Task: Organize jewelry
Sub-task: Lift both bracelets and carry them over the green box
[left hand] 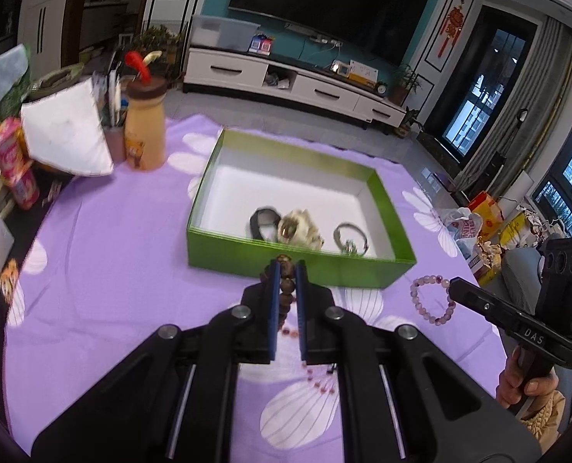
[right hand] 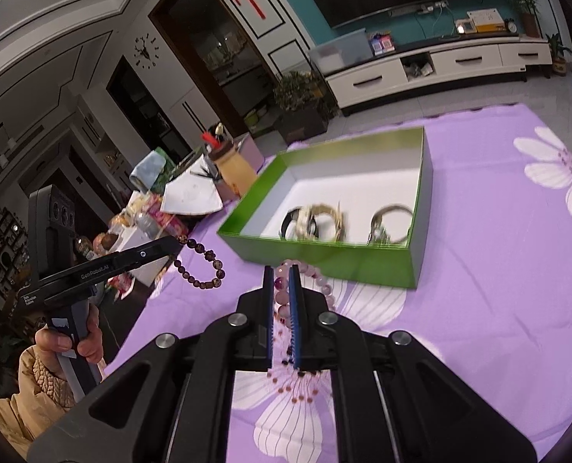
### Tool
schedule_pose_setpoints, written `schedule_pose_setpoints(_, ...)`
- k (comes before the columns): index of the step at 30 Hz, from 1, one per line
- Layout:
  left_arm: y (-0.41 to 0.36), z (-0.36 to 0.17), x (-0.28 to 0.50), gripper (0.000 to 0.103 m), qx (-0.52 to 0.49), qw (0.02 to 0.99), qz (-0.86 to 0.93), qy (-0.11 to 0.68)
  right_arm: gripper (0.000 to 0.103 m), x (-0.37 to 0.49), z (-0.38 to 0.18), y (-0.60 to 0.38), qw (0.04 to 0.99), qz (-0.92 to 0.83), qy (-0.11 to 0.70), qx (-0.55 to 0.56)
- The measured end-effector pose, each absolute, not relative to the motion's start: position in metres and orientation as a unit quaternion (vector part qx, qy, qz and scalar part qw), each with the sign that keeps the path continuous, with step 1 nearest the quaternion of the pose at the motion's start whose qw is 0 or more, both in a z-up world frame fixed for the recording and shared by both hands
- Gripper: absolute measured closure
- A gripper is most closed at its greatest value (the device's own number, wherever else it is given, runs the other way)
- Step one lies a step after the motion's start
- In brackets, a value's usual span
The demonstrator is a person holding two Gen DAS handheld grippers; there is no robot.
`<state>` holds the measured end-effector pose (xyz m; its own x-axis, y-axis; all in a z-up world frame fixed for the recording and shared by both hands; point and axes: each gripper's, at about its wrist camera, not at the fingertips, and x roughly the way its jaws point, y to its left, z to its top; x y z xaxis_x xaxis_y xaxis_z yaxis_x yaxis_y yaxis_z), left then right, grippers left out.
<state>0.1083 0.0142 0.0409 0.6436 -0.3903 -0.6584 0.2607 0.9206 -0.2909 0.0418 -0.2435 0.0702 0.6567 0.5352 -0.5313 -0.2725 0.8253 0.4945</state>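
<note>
The left gripper (left hand: 287, 270) is clenched on a string of dark brown wooden beads (right hand: 203, 260), which hangs from its tips in the right wrist view. The right gripper (right hand: 282, 274) grips a bracelet of pale pink and purple round beads (left hand: 432, 300), lifted just short of the box's near wall. Straight ahead of both claws sits an open rectangular cardboard box, green outside and white inside (left hand: 286, 260); in it lie a black band (left hand: 264, 223), a blurred cream-and-gold bracelet (left hand: 299, 228) and a silver bangle (left hand: 351, 237).

Everything rests on a lilac cloth printed with large white flowers (left hand: 112, 254). To the left claw's far left stand a tan bottle with a brown cap (left hand: 145, 127) and cluttered packets. Beyond the box is a white low TV cabinet (left hand: 286, 81) under a dark wall-mounted screen (left hand: 324, 4) on a teal wall.
</note>
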Motion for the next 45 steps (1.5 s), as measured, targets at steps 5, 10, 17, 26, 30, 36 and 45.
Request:
schedule_pose_setpoints(5,0.001,0.059,0.130,0.096,-0.077,0.910,-0.182,0.366,0.096,0.058,0.083,-0.252,0.900,0.215,0.330,0.189)
schedule_pose_setpoints(10,-0.010,0.066,0.159,0.096,-0.074,0.912,-0.177,0.363,0.096,0.077,0.090,-0.256,0.905,0.207,0.319,0.190)
schedule_pose_setpoints(17,-0.023,0.060,0.201,0.096,-0.082,0.905,-0.169,0.381,0.096,0.107,0.091,-0.261,0.911,0.193,0.311,0.190)
schedule_pose_setpoints(26,-0.037,0.040,0.245,0.096,-0.074,0.901,-0.156,0.398,0.096,0.145,0.080,-0.259,0.911,0.181,0.323,0.182)
schedule_pose_setpoints(30,-0.041,0.030,0.259,0.096,-0.071,0.899,-0.152,0.405,0.096,0.158,0.073,-0.260,0.910,0.175,0.331,0.179)
schedule_pose_setpoints(36,-0.046,0.019,0.280,0.096,-0.060,0.898,-0.145,0.411,0.096,0.174,0.059,-0.257,0.906,0.168,0.347,0.172)
schedule_pose_setpoints(45,-0.046,0.002,0.296,0.095,-0.063,0.892,-0.137,0.426,0.096,0.193,0.043,-0.247,0.900,0.165,0.368,0.168)
